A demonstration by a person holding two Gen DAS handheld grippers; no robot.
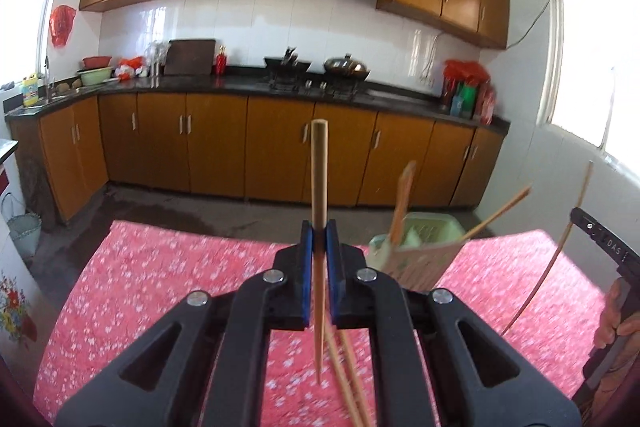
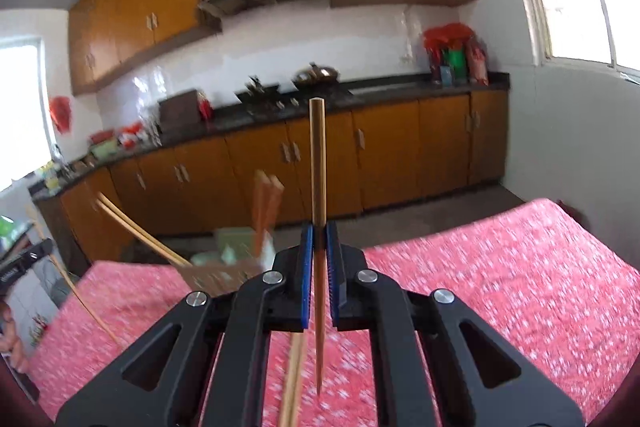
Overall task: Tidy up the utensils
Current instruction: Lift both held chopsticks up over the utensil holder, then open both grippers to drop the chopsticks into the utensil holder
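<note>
each gripper, left (image 1: pixel 319 241) and right (image 2: pixel 319 239), clamps an upright chopstick (image 1: pixel 319 171) between its pads.

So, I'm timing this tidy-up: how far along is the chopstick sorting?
Done: a few chopsticks already stand in the green holder on the pink tablecloth. In hand: the left gripper and right gripper each clamp one chopstick upright. Left: at least two loose chopsticks lie on the cloth below.
</note>
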